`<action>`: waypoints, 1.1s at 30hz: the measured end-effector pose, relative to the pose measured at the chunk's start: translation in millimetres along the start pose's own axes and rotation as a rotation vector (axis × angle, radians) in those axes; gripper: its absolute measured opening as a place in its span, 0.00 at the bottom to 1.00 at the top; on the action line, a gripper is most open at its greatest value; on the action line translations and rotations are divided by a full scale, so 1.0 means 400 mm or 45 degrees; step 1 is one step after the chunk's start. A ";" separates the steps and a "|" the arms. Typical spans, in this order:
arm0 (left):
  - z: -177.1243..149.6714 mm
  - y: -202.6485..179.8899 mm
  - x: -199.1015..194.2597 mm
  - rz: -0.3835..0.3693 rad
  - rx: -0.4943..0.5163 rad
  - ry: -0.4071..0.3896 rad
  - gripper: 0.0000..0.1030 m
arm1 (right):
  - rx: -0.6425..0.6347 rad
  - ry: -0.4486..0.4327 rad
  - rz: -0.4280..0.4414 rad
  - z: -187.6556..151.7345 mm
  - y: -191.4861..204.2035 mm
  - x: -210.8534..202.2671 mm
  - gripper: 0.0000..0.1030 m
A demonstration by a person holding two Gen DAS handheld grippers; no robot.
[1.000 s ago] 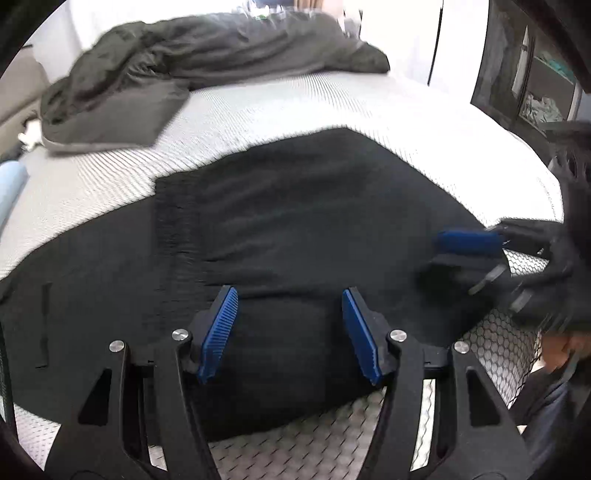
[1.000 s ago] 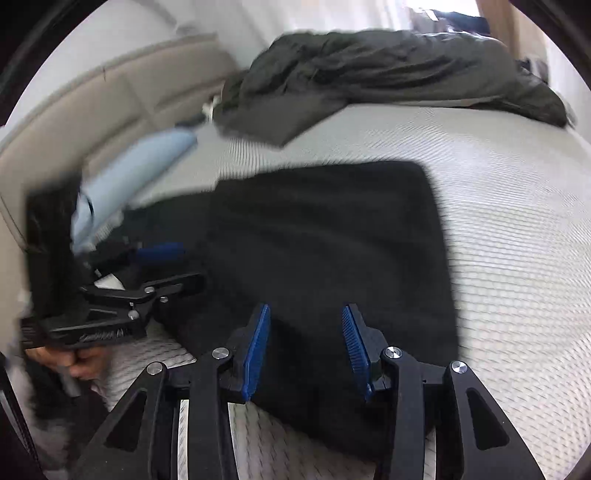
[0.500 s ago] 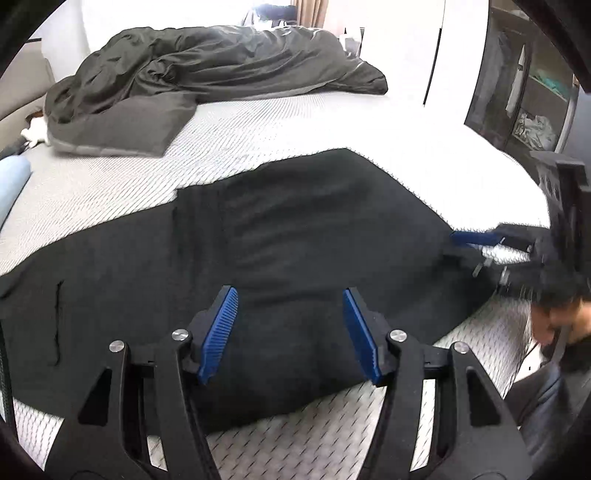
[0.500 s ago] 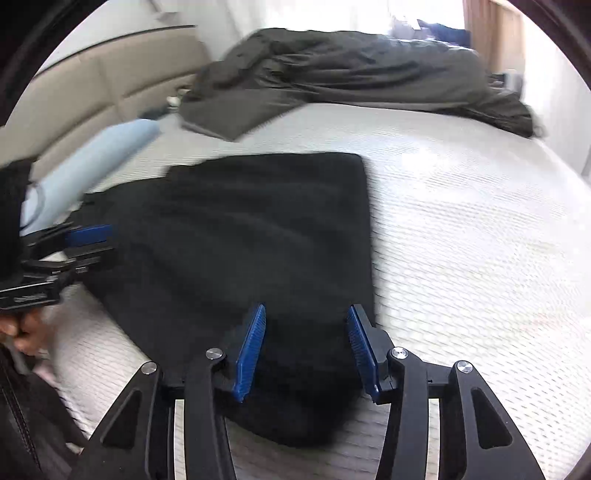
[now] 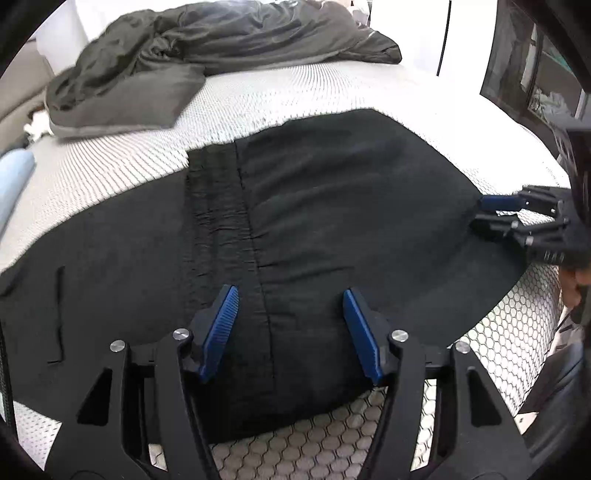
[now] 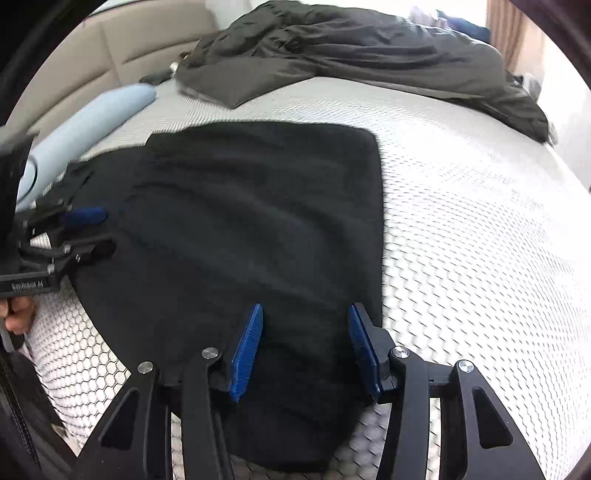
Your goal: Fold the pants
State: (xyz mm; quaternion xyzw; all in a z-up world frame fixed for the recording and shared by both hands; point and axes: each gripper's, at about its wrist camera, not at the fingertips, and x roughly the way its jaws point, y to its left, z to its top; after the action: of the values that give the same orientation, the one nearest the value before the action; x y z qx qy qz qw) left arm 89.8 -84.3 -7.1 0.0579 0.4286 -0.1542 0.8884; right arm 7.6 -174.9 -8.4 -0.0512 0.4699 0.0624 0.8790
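Black pants (image 5: 332, 206) lie flat on the white mattress (image 5: 303, 88), folded over themselves, with a ribbed waistband strip (image 5: 214, 206) near the middle. My left gripper (image 5: 290, 325) is open and empty, low over the near edge of the pants beside the waistband. My right gripper (image 6: 304, 343) is open and empty over the near right corner of the pants (image 6: 258, 229). The right gripper also shows at the right of the left wrist view (image 5: 495, 214), the left gripper at the left of the right wrist view (image 6: 92, 232).
A crumpled dark grey duvet (image 5: 221, 33) and a grey pillow (image 5: 122, 99) lie at the far side of the bed. A light blue bolster (image 6: 92, 122) lies by the beige headboard (image 6: 140, 44). A dark shelf unit (image 5: 535, 74) stands at the right.
Both grippers have shifted over the pants' near edge and stayed open. The left wrist view now sits closer to the waistband, the right wrist view has swung toward the right corner.
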 end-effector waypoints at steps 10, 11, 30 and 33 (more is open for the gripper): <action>0.112 -0.003 0.092 -0.043 -0.112 0.026 0.55 | 0.066 -0.009 0.169 0.147 0.100 0.078 0.47; 0.107 0.003 0.101 -0.065 -0.104 0.030 0.55 | 0.018 0.034 0.141 0.145 0.108 0.100 0.47; 0.151 0.065 0.091 -0.001 -0.245 0.002 0.57 | 0.130 -0.062 0.128 0.238 0.121 0.112 0.49; 0.141 0.091 0.126 -0.011 -0.266 0.039 0.61 | 0.095 0.048 0.116 0.257 0.149 0.199 0.48</action>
State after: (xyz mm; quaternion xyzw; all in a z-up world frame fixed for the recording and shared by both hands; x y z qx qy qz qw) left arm 173.2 -74.4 -12.3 -0.0346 0.4562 -0.1116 0.8822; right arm 126.3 -96.1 -19.6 0.0017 0.4903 0.0838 0.8675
